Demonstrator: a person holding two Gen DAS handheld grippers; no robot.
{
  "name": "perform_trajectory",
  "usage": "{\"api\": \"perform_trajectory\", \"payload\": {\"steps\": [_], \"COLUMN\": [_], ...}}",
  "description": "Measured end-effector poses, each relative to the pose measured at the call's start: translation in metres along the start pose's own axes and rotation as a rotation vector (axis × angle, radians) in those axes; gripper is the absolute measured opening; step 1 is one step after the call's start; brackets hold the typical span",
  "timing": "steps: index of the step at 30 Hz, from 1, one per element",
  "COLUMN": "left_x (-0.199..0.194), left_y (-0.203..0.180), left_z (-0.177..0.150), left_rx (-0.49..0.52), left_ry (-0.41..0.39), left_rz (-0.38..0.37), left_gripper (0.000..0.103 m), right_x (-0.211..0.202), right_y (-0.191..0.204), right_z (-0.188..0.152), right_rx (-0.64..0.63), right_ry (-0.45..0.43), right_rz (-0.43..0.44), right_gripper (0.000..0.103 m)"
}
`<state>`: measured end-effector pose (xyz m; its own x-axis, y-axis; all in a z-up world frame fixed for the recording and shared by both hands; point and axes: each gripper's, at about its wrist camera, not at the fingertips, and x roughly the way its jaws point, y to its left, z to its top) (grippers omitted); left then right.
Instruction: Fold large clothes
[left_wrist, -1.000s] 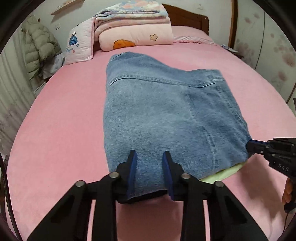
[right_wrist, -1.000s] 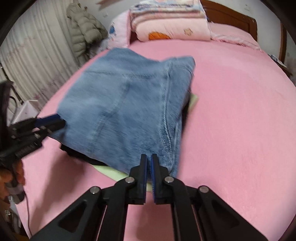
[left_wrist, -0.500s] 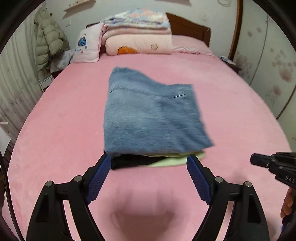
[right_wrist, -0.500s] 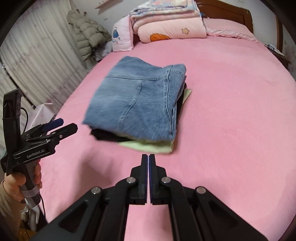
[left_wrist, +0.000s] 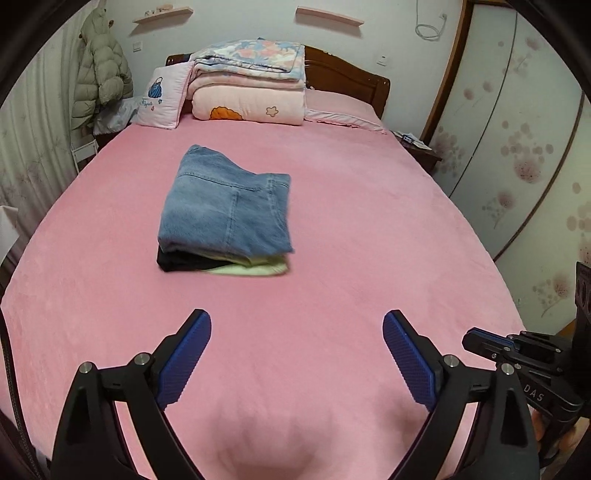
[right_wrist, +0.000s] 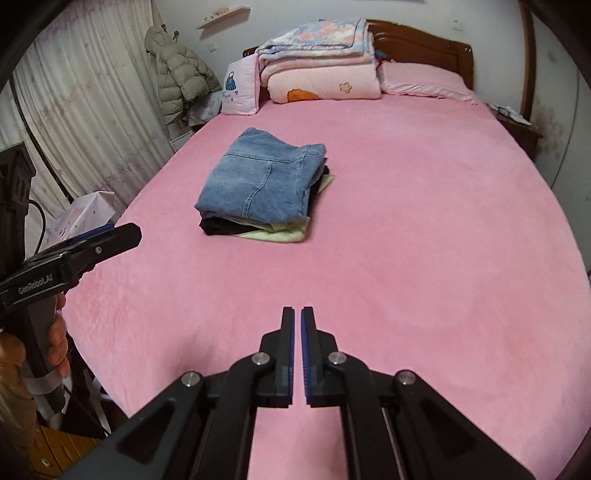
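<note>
Folded blue jeans (left_wrist: 225, 210) lie on top of a small stack, over a folded black garment (left_wrist: 181, 261) and a pale green garment (left_wrist: 255, 268), in the middle of the pink bed (left_wrist: 369, 236). The stack also shows in the right wrist view, jeans (right_wrist: 258, 181) on top. My left gripper (left_wrist: 297, 325) is wide open and empty, held back over the near bed edge. My right gripper (right_wrist: 296, 314) is shut and empty, also back near the bed edge. Each gripper shows at the side of the other's view.
Folded quilts (left_wrist: 251, 92) and a pillow (left_wrist: 162, 98) are stacked at the wooden headboard (left_wrist: 351, 79). A puffer coat (left_wrist: 101, 74) hangs at the left by curtains. A nightstand (left_wrist: 417, 147) stands at the right, beside wardrobe doors (left_wrist: 517, 147).
My left gripper let go of the jeans' near edge and opened wide. Both grippers pulled back from the stack toward the foot of the bed.
</note>
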<state>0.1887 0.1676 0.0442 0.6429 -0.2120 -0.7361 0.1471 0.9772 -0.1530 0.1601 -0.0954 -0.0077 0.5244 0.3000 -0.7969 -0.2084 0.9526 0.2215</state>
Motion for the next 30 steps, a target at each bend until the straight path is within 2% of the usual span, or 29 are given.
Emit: {"api": "perform_trajectory", "payload": {"steps": [2,4,6,12,14,16,20,25,30], "left_x": [-0.011,-0.023,-0.033,-0.056,-0.058,-0.059,-0.063,-0.070,-0.064], "left_y": [-0.015,-0.032,-0.043,-0.076,-0.084,-0.093,-0.108,-0.119,-0.116], "left_z": [-0.014,-0.031,-0.044,-0.079,-0.086,-0.094,-0.109,-0.125,-0.136], "left_rx": [0.009,0.012,0.013,-0.013,-0.024,-0.036,-0.023,0.002,-0.019], "left_ry": [-0.007,-0.023,-0.039,-0.069,-0.052,-0.017,0.016,-0.041,-0.033], "left_rz": [0.015,0.031,0.033,0.056,0.058,0.057,0.032,0.125,0.149], "left_gripper": [0.096,0.097,0.097,0.099,0.102,0.102,0.102,0.102,0.102], "right_x": [-0.016,-0.031,-0.047,-0.083,-0.092,-0.098,-0.108,-0.113,-0.111], "right_y": [-0.006,-0.011,-0.017,-0.029,-0.033,-0.035,-0.040,-0.041,-0.034], "right_z": [-0.015,-0.030,-0.045,-0.084,-0.096,-0.106,-0.122,-0.134,-0.143], "right_rx": [0.000,-0.002,0.006,0.051,0.068,0.081,0.113,0.136,0.118], "right_ry": [-0.011,-0.030,-0.067,-0.116,-0.127,-0.131,-0.154,-0.159,-0.161], "right_rz": [-0.023,-0.048,-0.076,-0.102,-0.100,-0.111,-0.147,-0.183,-0.227], "right_gripper": [0.013,0.040,0.049,0.049,0.050,0.055,0.056,0.059,0.059]}}
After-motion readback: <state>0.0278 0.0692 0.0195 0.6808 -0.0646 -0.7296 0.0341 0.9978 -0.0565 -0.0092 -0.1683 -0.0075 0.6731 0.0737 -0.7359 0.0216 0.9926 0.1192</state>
